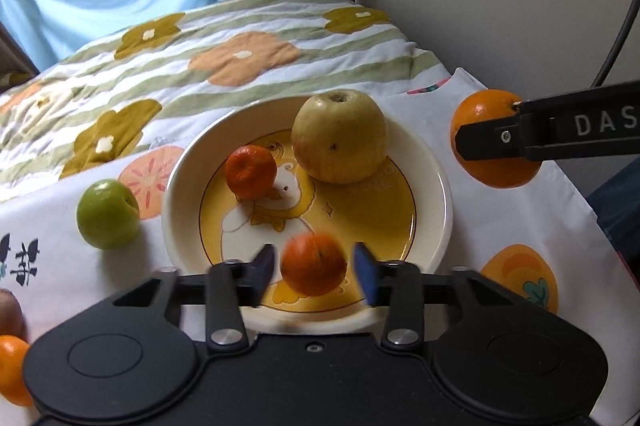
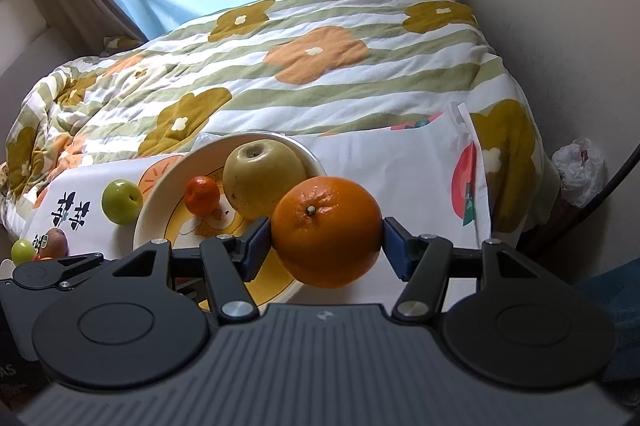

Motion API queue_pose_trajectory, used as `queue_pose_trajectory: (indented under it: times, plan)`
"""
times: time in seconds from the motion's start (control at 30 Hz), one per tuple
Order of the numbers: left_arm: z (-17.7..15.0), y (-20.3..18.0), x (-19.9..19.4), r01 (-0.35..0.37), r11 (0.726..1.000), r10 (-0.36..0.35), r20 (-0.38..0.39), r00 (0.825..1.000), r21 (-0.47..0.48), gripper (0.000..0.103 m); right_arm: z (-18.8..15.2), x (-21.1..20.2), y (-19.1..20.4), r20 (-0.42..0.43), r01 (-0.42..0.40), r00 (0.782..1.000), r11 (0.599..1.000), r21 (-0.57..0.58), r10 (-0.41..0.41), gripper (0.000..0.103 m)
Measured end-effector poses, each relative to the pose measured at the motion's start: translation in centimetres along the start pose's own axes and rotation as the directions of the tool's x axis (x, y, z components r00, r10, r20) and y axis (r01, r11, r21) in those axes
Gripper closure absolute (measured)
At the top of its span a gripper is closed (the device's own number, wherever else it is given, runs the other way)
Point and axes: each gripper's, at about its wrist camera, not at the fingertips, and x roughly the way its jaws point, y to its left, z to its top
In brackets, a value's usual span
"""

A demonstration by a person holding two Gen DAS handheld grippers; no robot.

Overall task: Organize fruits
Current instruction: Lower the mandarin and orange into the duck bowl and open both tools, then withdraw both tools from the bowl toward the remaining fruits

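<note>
The right gripper (image 2: 327,240) clamps the orange (image 2: 326,230) just right of the plate (image 1: 434,165); the left gripper (image 1: 315,266) (fingers apart) straddles a mandarin (image 1: 314,264) over the plate's near edge.

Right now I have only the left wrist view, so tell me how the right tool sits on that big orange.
Observer: Both pads of the right tool press the big orange at its sides, with the stem end facing the camera.
Operator: Now list any fruit beyond my left edge.
Observer: A small green fruit lies beside the brown fruit, on the cloth left of the plate.
</note>
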Motion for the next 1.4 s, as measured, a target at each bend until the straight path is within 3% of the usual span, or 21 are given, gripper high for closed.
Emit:
queue_pose_trajectory:
  times: [0.03,0.1,0.63,1.13,1.2,1.23,1.3,1.4]
  plan:
    - [0.0,0.0,-0.2,-0.003,1.0,0.003,0.009,1.0,0.004,0.032,0.0,0.1,-0.1,-0.001,0.001,1.0,1.0,-0.001,-0.001,0.028]
    - [0.0,0.1,-0.6,-0.012,1.0,0.012,0.023,1.0,0.005,0.024,0.1,0.3,-0.3,-0.002,0.004,1.0,1.0,-0.003,-0.004,0.028]
    - [-1.1,4.0,-4.4,-0.125,0.987,0.132,0.062,0.989,-0.102,0.003,-0.2,1.3,2.5,-0.021,-0.05,0.999,0.997,-0.058,0.049,0.028]
    - [-3.3,5.6,-6.1,-0.184,0.973,0.192,0.051,0.98,-0.141,0.002,-1.4,4.6,5.0,-0.048,-0.08,0.996,0.989,-0.126,0.074,0.026]
    - [-3.4,5.6,-6.3,-0.192,0.97,0.202,0.055,0.978,-0.149,0.002,-1.4,3.9,5.0,-0.009,-0.08,0.997,0.988,-0.132,0.079,0.013]
    - [-3.5,5.6,-6.5,-0.198,0.968,0.209,0.059,0.976,-0.151,0.002,-1.4,3.4,5.0,0.019,-0.065,0.998,0.989,-0.131,0.068,0.0]
    - [-3.6,5.5,-6.9,-0.204,0.966,0.217,0.066,0.974,-0.155,0.002,-1.4,2.8,4.7,0.058,-0.042,0.997,0.992,-0.119,0.049,0.0]
    - [-3.8,5.3,-7.6,-0.208,0.965,0.222,0.073,0.972,-0.161,0.002,-1.3,2.4,4.2,0.045,-0.03,0.998,0.994,-0.101,0.035,0.0]
